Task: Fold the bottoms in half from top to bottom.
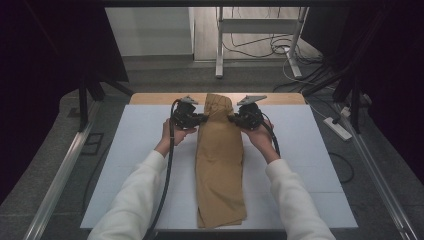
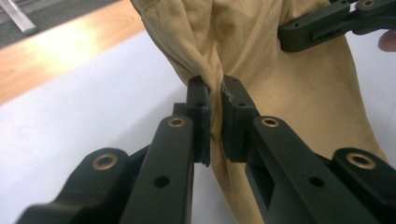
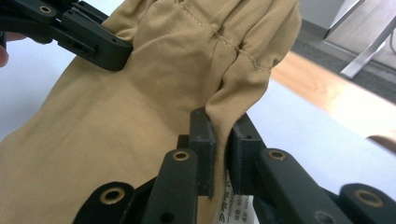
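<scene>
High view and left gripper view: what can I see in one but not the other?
The high view alone shows the person's white sleeves, the whole tan garment and the floor cables. The left gripper view alone shows, up close, the left gripper pinching a bunched fold of cloth between its pads. Both show the garment, the white table, its wooden edge and the right gripper gripping the other side.

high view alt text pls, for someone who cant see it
A person's two grippers, left gripper and right gripper, pinch opposite edges of the far end of tan folded trousers, lifting it off a white table. White sleeves enter from below.
</scene>
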Demonstrator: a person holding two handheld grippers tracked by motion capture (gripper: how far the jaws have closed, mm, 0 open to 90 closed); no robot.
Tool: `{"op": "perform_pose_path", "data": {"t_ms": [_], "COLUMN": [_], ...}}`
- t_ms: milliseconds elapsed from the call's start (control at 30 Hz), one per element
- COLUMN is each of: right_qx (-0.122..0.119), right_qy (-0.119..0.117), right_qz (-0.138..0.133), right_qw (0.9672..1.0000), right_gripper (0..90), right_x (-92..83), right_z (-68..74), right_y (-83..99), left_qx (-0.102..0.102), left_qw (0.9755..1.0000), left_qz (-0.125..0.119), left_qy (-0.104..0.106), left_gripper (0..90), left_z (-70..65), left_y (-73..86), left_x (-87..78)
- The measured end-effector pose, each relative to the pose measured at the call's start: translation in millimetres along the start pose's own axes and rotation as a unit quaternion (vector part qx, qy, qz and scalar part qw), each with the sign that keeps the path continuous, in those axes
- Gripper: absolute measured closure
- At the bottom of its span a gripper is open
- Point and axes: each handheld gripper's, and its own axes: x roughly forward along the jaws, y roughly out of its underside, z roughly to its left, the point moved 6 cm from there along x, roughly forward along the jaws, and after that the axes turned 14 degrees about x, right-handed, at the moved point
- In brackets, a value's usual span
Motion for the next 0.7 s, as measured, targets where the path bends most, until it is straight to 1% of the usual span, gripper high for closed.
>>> {"op": "perform_pose_path", "data": {"t_ms": [67, 100, 133, 200, 300, 400, 467, 700], "right_qx": [-0.003, -0.006, -0.01, -0.014, -0.018, -0.016, -0.017, -0.018], "right_qy": [0.003, 0.005, 0.009, 0.011, 0.013, 0.012, 0.012, 0.011], "right_qz": [-0.008, -0.016, -0.024, -0.032, -0.026, -0.025, -0.024, -0.021], "right_qw": [1.0, 0.9998, 0.9996, 0.9993, 0.9994, 0.9995, 0.9995, 0.9996], "right_gripper": [81.5, 81.5, 81.4, 81.5, 81.4, 81.5, 81.5, 81.5], "right_x": [-2.4, -4.4, -6.5, -8.6, -8.1, -6.8, -6.2, -3.4], "right_z": [-2.4, -3.0, -3.2, -3.7, -3.6, -2.8, -2.1, -0.8], "right_y": [-7.6, -11.5, -14.5, -17.1, -13.4, -8.5, -6.1, -2.7], "left_qx": [0.006, 0.01, 0.011, 0.012, 0.008, 0.009, 0.011, 0.009], "left_qw": [0.9999, 0.9998, 0.9997, 0.9997, 0.9998, 0.9999, 0.9998, 0.9999], "left_qz": [-0.007, -0.013, -0.019, -0.019, -0.015, -0.012, -0.012, -0.013], "left_qy": [-0.007, -0.01, -0.012, -0.012, -0.006, -0.006, -0.007, -0.003], "left_gripper": [82.3, 82.5, 82.6, 82.6, 82.5, 82.5, 82.5, 82.4], "left_z": [2.1, 2.0, 1.4, 0.3, -1.5, -3.7, -4.3, -5.0], "left_y": [-7.9, -11.1, -13.4, -13.9, -10.4, -7.0, -5.5, 0.6], "left_x": [-3.6, -5.8, -7.1, -7.5, -6.0, -4.6, -4.2, -3.4]}}
